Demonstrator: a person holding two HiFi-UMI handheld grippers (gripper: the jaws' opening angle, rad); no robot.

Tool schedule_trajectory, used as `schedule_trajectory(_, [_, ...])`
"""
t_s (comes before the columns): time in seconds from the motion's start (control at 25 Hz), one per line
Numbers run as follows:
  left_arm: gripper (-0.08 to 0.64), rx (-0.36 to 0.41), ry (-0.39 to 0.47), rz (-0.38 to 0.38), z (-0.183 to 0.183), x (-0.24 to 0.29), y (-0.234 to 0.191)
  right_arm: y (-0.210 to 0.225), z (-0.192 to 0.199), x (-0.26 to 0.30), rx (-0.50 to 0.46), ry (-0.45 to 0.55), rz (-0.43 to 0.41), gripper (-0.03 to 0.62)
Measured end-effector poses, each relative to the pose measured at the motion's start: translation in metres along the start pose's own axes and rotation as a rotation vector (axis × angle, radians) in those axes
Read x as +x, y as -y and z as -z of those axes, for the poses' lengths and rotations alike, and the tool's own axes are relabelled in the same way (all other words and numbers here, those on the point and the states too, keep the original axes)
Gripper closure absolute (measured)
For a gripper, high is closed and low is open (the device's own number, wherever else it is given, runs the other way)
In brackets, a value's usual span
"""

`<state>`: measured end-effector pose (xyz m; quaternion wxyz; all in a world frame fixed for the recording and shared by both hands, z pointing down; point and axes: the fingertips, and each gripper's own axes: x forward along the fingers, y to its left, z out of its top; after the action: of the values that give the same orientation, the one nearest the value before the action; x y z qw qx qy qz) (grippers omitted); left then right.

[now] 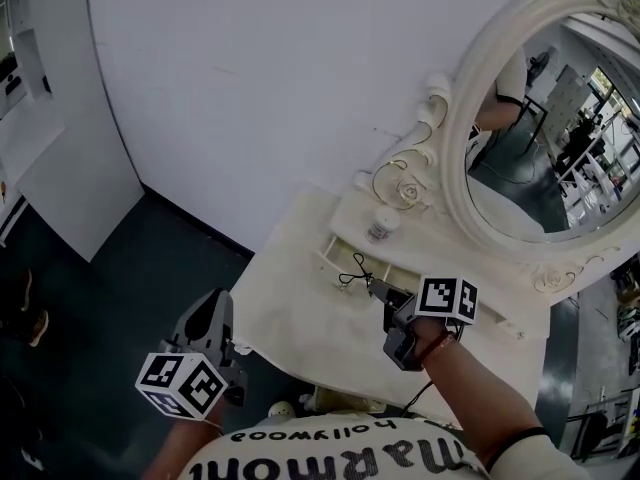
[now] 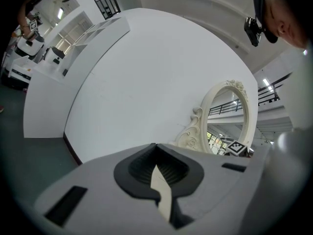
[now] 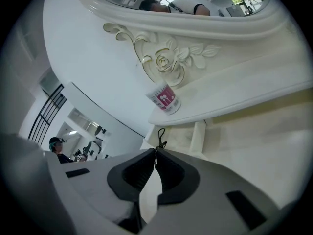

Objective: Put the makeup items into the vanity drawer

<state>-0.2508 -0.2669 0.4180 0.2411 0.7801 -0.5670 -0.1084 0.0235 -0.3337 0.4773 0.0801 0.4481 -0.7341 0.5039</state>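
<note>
mirror [image 1: 535,118]: cut by right edge | jar [image 1: 382,225] label: unreadable | black item [image 3: 160,144]: kind unclear

The only words I can make out are on the person's shirt [image 1: 350,453], along the bottom edge of the head view. They sit upside down from my side: a small line that looks like "hollywood", and larger letters under it, roughly "MaRmoN", cut off at the frame. In the right gripper view, left of centre, the jar [image 3: 165,99] carries a pink label, but its print is too blurred to read.
</note>
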Motion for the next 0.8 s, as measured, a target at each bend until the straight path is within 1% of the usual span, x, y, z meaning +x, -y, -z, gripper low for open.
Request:
schedule_trajectory(0.32, [0.552,-0.016,0.004,-0.006,0.003,-0.003,-0.003,0.004,-0.013,0.007,0.031,0.006,0.023,0.555])
schedule_trajectory(0.44, [0.552,-0.021,0.013,-0.007,0.004,-0.004,-0.004,0.009,-0.016,0.009,0.015,0.006,0.045,0.554])
schedule_trajectory(0.6, [0.552,-0.052,0.024,-0.024,0.007,-0.007,-0.005,0.014,-0.015,0.008,0.004,-0.010,0.068,0.554])
schedule_trajectory(0.8, [0.552,-0.058,0.035,-0.048,0.009,-0.011,-0.004,0.012,-0.022,0.012,-0.020,-0.031,0.068,0.555])
